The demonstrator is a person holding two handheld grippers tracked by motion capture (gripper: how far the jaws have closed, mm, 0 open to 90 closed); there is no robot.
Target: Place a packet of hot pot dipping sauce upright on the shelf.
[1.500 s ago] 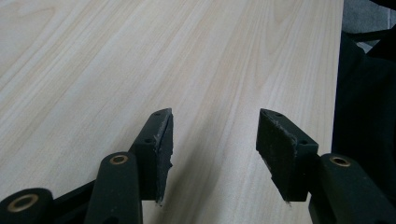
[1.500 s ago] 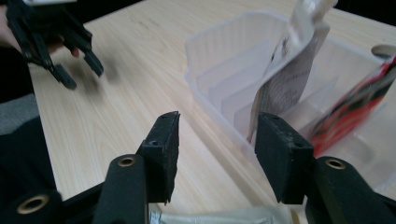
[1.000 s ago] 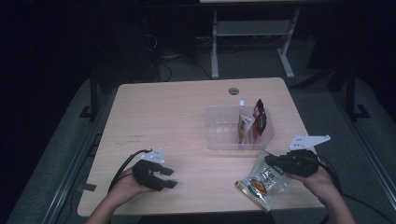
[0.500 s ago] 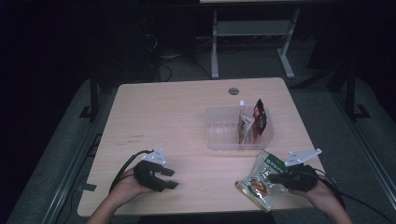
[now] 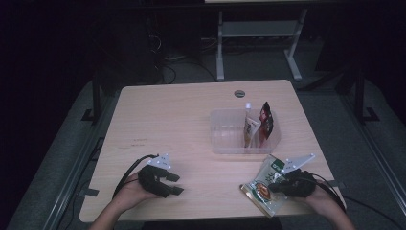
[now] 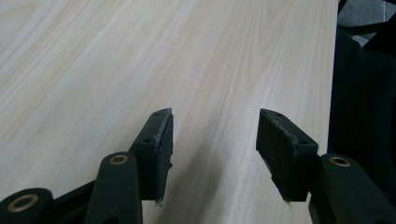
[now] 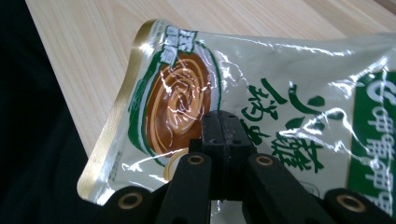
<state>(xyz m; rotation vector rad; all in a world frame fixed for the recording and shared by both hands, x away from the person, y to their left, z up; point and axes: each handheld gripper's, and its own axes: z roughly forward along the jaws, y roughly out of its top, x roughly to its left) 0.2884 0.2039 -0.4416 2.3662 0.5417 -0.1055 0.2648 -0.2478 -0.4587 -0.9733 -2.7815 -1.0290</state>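
Note:
A green and white food pouch (image 5: 261, 188) printed with a brown bowl lies at the table's near right corner, its gold edge (image 7: 109, 140) by the table edge. My right gripper (image 5: 276, 186) comes at it from the right. In the right gripper view the jaws (image 7: 224, 123) are pressed together on the crinkled film of the pouch (image 7: 289, 93). My left gripper (image 5: 178, 184) rests at the near left of the table, pointing right. Its jaws (image 6: 215, 140) stand wide open over bare wood, holding nothing.
A clear plastic bin (image 5: 225, 143) stands right of centre, just beyond the pouch, with a white packet (image 5: 250, 128) and a dark red packet (image 5: 266, 117) upright in its right end. A round grommet (image 5: 239, 93) sits near the table's far edge. The table (image 5: 167, 120) is light wood.
My right gripper has moved toward the near edge and to the left, onto the pouch. The left gripper has stayed where it was.

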